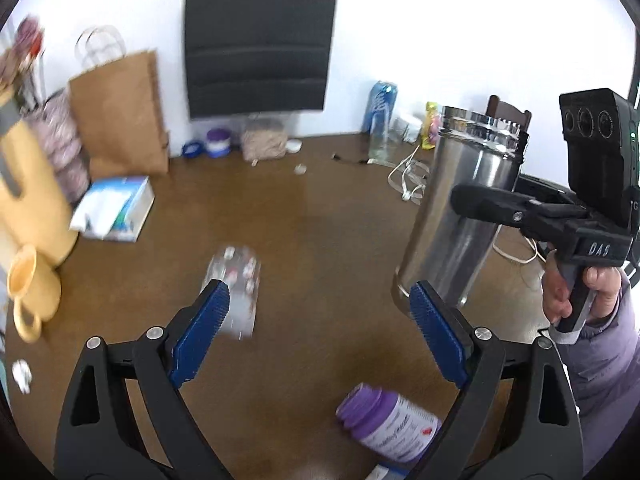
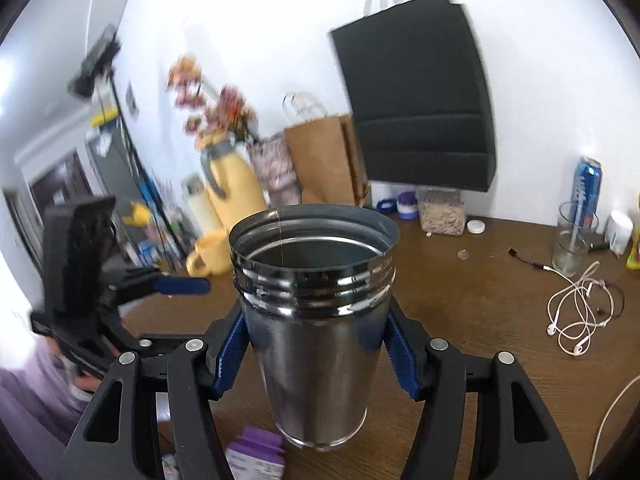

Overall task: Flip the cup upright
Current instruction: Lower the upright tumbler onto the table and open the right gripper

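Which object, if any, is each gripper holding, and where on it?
The right gripper clamps the shiny steel cup at mid-body; the left gripper holds nothing.

A brown wooden surface (image 1: 320, 220) meets a bright white wall (image 1: 440, 40) at its far edge. A dark chair back (image 1: 510, 110) rises beyond the surface's far right corner.

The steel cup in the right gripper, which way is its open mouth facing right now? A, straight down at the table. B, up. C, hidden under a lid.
B: the steel cup shows its open rim on top, clamped in the right gripper.
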### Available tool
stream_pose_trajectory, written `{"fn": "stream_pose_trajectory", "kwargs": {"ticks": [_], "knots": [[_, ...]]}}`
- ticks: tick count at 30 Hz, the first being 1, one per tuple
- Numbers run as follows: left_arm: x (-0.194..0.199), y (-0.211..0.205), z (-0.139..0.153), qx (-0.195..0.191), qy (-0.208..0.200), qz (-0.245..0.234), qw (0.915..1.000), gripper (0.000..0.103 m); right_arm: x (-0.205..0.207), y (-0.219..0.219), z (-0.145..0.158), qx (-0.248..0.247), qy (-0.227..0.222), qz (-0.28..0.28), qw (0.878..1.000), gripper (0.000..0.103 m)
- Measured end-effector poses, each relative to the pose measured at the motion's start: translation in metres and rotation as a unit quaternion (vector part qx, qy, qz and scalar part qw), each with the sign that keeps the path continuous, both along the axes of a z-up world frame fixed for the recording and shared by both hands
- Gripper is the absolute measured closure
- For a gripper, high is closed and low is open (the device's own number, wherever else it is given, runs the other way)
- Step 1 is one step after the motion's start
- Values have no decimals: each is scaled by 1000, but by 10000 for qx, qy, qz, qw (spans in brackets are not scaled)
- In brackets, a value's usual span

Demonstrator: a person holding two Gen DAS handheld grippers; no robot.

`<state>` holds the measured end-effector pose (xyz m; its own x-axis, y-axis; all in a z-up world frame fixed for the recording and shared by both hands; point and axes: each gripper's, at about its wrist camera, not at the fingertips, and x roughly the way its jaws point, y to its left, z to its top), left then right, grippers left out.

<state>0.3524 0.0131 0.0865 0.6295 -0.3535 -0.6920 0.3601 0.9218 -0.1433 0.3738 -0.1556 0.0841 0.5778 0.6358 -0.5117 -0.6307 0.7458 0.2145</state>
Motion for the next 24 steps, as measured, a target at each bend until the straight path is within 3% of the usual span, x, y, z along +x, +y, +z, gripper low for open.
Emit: {"fn": "stream_pose_trajectory", "kwargs": {"ticks": [5, 7, 9, 12, 15, 18, 24], "knots": [[-3, 11, -40, -329, 453, 112, 9984, 13, 0, 41, -33, -664, -376, -4, 9971, 37], [5, 11, -53, -459, 558, 183, 9972, 15, 7, 49, -44, -701, -447, -73, 9965, 37], [17, 10, -64, -608, 558, 248, 9963, 29, 18, 54, -51, -761, -621, -304, 9947, 37], [35, 15, -77, -663, 718, 527, 9938, 40, 33, 59, -63, -986, -912, -542, 9895, 37], [40, 21, -77, -785, 649, 545, 9933, 40, 52, 60, -79, -975, -748, -560, 9908, 36], [44, 23, -80, -616, 589, 613, 9945, 38, 63, 59, -94, -1013, -623, -667, 9907, 36], [50, 35, -85, -715, 678, 705, 9926, 36, 72, 57, -93, -951, -380, -608, 9929, 34]]}}
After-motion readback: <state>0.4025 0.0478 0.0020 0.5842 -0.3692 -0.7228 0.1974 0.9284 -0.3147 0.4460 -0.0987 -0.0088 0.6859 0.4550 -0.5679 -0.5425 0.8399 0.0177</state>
